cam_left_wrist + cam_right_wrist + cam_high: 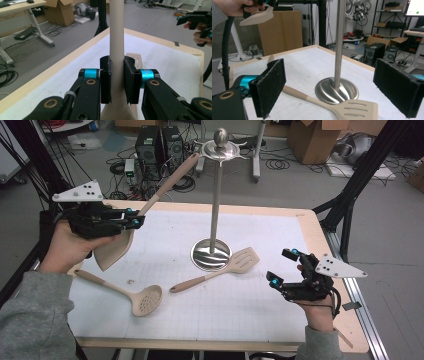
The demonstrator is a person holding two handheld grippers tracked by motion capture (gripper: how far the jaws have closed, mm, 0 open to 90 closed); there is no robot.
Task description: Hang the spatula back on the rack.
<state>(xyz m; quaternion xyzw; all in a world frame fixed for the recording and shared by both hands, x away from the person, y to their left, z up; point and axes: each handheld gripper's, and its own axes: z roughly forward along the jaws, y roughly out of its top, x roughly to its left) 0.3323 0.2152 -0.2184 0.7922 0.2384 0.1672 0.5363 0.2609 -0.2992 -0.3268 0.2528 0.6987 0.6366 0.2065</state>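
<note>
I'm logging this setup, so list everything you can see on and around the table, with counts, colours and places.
Beige solid silicone spatula: one, beige, held in the air at the table's left, handle tip near the stand's top.
Polished steel utensil stand: one, silver, upright at the table's middle.
Beige slotted turner: one, beige, lying beside the stand's base.
Beige perforated skimmer spoon: one, beige, lying front left.
White grid mat: one, white, covering the wooden table.
Black computer towers: two, black, on the floor behind.
Cardboard boxes: brown, floor, back right.
Left tool: one, black, shut on the spatula's handle.
Right tool: one, black, open, front right.
</note>
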